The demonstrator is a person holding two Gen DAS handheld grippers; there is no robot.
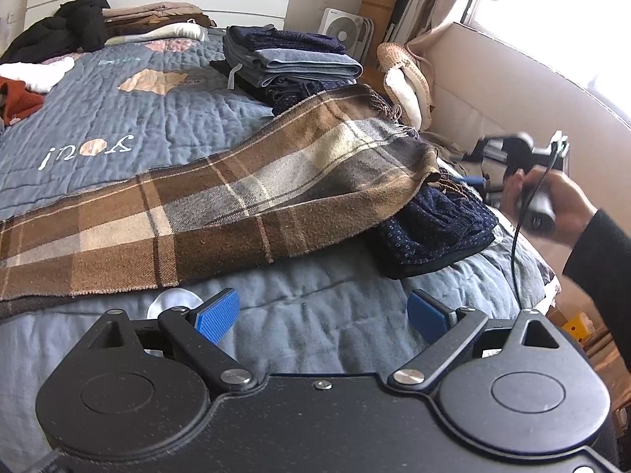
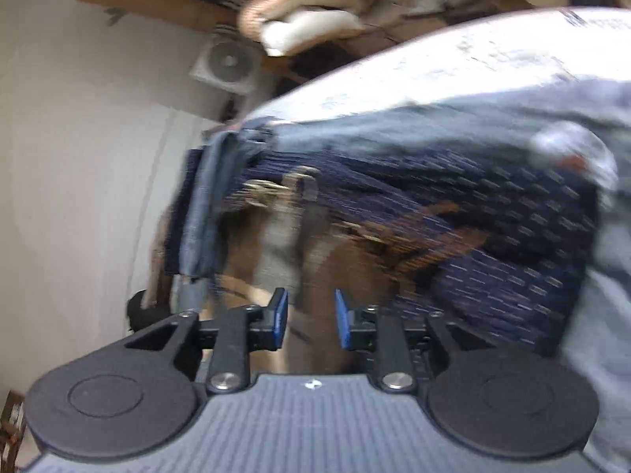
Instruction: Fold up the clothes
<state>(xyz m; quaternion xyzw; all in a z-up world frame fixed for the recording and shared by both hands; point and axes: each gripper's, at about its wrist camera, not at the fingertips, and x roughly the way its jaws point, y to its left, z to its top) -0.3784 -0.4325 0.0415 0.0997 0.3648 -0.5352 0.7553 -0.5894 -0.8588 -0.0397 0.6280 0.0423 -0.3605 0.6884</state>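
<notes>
A brown plaid scarf (image 1: pixel 236 197) lies spread across the bed, its fringed right end draped over a folded navy dotted garment (image 1: pixel 434 228). My left gripper (image 1: pixel 321 315) is open over the blue quilt (image 1: pixel 118 118), just short of the scarf's near edge, with nothing between its blue pads. At the right edge a hand (image 1: pixel 552 201) holds the other gripper, blurred, beyond the scarf's end. In the blurred right wrist view, my right gripper (image 2: pixel 311 319) has its jaws a little apart and empty, over the scarf (image 2: pixel 335 260) and beside the navy garment (image 2: pixel 493 216).
A stack of folded blue and navy clothes (image 1: pixel 292 59) stands at the bed's far right. Black clothes (image 1: pixel 67 27) and tan ones pile up by the headboard, white (image 1: pixel 35 71) and rust pieces at the left edge. A fan (image 1: pixel 345 29) and a woven basket (image 1: pixel 398 63) sit beyond the bed.
</notes>
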